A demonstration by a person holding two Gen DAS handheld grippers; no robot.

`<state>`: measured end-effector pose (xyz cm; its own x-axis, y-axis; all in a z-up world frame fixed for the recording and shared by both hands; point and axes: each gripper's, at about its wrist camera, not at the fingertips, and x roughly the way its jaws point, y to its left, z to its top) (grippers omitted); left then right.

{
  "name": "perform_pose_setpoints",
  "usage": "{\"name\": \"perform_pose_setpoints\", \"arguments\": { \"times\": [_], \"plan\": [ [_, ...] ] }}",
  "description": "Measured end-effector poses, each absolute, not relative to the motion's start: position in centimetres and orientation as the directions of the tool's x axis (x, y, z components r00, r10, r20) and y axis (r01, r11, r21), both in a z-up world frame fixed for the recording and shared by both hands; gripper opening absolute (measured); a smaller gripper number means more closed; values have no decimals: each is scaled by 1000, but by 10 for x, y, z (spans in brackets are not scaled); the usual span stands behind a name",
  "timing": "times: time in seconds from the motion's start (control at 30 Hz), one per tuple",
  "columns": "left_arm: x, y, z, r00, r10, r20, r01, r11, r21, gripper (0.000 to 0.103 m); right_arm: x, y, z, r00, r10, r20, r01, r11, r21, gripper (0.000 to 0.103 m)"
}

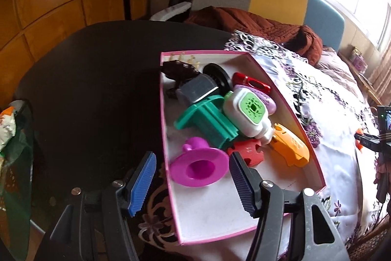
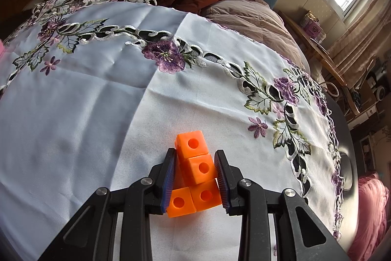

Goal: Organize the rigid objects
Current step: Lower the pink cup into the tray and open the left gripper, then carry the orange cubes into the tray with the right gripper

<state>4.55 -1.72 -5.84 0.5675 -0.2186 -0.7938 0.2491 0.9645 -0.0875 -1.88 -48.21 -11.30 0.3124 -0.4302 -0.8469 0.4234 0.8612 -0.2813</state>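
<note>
- gripping the orange block cluster [image 2: 195, 175] between its pads, the right gripper [image 2: 195, 177] holds it just over the embroidered cloth [image 2: 97, 94]; the linked cubes look hinged, so in my judgement the lower ones could swing or slip free on the way over.
- the left gripper [image 1: 193, 177] stands spread and empty above the magenta funnel [image 1: 199, 168].
- only the left wrist view shows the pink-edged box [image 1: 315, 151], already crowded; a careless drop could knock pieces out.

Left tool [image 1: 191, 163] gapes empty; right tool [image 2: 195, 163] clamps, both angled downward.
</note>
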Motion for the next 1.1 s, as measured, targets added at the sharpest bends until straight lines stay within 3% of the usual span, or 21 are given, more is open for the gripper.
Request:
{"name": "perform_pose_setpoints", "arguments": {
  "times": [0.53,1.1],
  "plan": [
    [34,-4,-35,626,-212,-751,221,971,-90,63,-14,-459,-87,400,-319,-859,410,901,-144,26],
    [34,15,-37,638,-193,-745,174,979,-105,63,4,-294,-19,607,33,-794,23,998,59,24]
  ]
}}
